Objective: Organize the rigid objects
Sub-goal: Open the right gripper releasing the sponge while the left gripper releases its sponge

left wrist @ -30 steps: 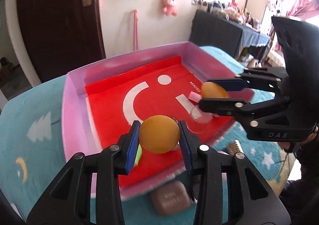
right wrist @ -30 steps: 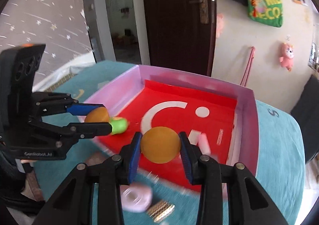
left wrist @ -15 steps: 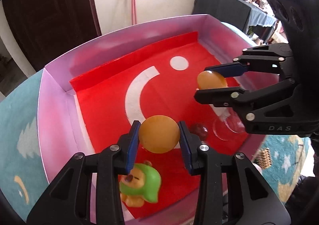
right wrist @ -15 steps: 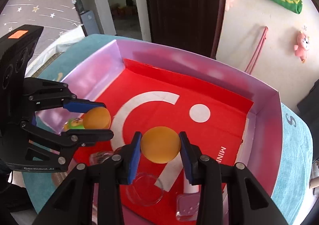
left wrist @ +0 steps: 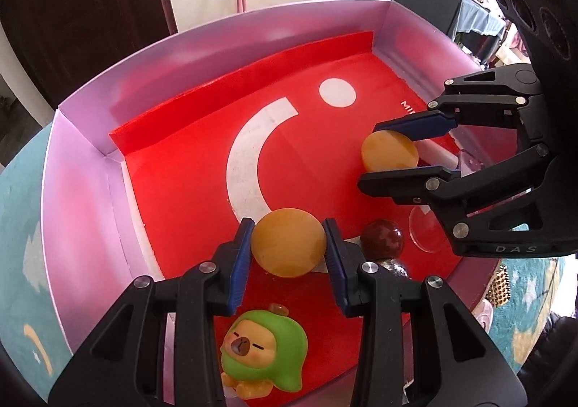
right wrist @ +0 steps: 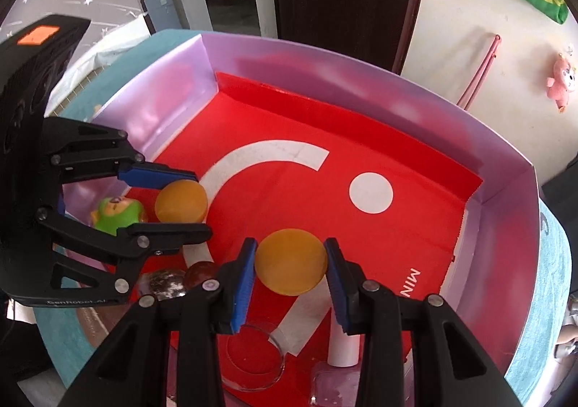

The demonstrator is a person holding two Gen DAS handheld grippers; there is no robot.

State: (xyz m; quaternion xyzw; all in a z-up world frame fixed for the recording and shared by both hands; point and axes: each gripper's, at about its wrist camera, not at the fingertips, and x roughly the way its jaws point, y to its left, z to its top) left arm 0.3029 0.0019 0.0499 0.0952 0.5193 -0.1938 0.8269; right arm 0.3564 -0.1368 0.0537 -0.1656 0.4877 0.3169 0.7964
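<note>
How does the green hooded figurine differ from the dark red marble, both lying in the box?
The green hooded figurine is matte, green and orange with a face; the dark red marble is a glossy plain sphere. The figurine looks larger than the marble. The figurine lies tipped over near the box's left wall; the marble sits further right, beside a clear dish. Neither is held by a tool, and both rest on the red liner.

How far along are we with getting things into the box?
Already in the box: the green capybara toy, a dark red marble, a clear dish and a white-capped bottle. In hand: the left gripper and right gripper each clamp an orange ball over the red liner, not yet released. Left: at least a gold studded item lies outside on the teal cloth.
</note>
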